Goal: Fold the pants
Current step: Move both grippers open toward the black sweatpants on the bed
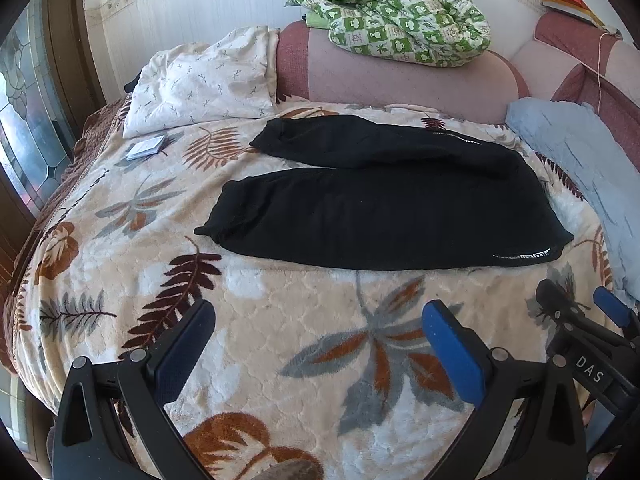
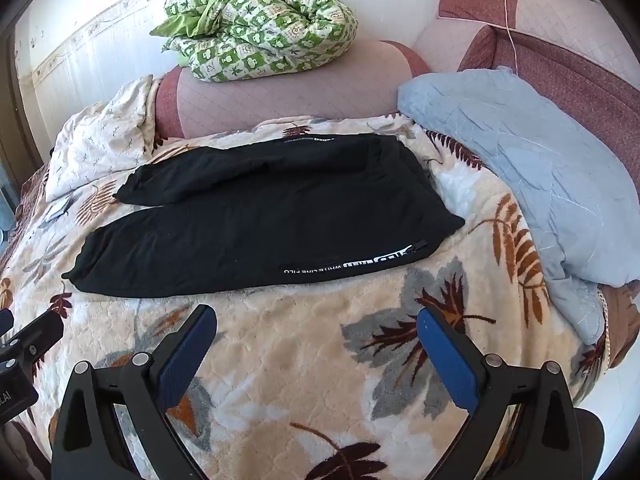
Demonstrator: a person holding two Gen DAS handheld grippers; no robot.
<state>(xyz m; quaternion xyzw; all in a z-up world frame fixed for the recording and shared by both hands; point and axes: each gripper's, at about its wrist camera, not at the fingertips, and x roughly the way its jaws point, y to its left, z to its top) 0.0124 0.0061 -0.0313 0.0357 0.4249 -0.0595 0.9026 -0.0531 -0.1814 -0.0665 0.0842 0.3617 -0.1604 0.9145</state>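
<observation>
Black pants [image 1: 380,208] lie flat on the leaf-patterned blanket [image 1: 280,320], legs pointing left and apart, waist at the right with white lettering on the near side seam. They also show in the right wrist view [image 2: 260,224]. My left gripper [image 1: 320,344] is open and empty, above the blanket in front of the pants. My right gripper [image 2: 316,348] is open and empty, also short of the pants' near edge. The right gripper also shows at the right edge of the left wrist view [image 1: 580,312].
A white pillow [image 1: 200,80] lies at the back left, with a small booklet [image 1: 146,147] beside it. A green checked quilt [image 1: 392,12] sits on the pink headboard [image 1: 400,76]. A light blue quilted pad [image 2: 532,184] lies right of the pants.
</observation>
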